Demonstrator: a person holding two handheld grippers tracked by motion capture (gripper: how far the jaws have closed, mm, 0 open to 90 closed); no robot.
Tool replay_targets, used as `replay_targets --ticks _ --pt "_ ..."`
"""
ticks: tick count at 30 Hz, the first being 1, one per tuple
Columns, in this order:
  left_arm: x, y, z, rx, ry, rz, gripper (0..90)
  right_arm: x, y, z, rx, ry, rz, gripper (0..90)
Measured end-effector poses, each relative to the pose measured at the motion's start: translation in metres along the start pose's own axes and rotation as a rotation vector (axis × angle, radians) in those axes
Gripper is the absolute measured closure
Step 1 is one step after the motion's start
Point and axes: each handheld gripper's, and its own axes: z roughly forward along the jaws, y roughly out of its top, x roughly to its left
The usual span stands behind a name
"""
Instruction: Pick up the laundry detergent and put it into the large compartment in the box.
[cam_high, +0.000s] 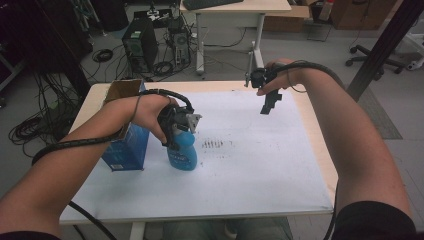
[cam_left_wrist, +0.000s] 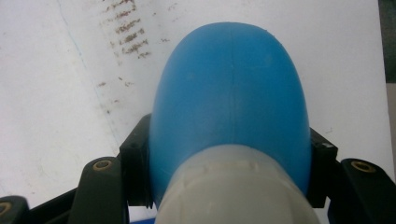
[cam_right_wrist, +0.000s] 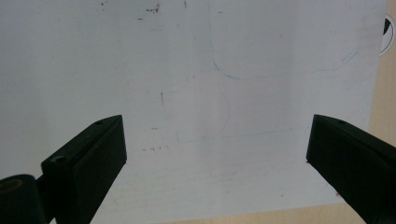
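One blue bottle (cam_high: 182, 152), one blue box (cam_high: 127, 145), two grippers.
Left gripper (cam_high: 175, 132) pinches the bottle, seemingly upright; right gripper (cam_right_wrist: 217, 154) hangs spread above the table (cam_high: 260, 170).

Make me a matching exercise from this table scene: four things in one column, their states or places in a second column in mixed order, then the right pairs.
1. left gripper
2. right gripper
3. blue bottle
4. blue box

A. jaws apart, nothing between them
B. standing at the sheet's left edge, flap open
C. upright on the white sheet, clamped near its top
D. jaws closed on the bottle

Pairs: 1-D, 2-A, 3-C, 4-B
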Motion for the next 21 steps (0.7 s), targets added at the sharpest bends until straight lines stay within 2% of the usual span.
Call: replay_targets --ticks 10,21 --pt "-0.002 0.002 -0.006 -0.003 0.001 0.006 37.9 0.0 0.001 0.001 0.002 0.002 -0.003 4.8" --pt "-0.005 0.005 -0.036 0.0 0.025 -0.002 37.9 0.002 0.002 -0.001 -0.002 0.0 -0.005 4.8"
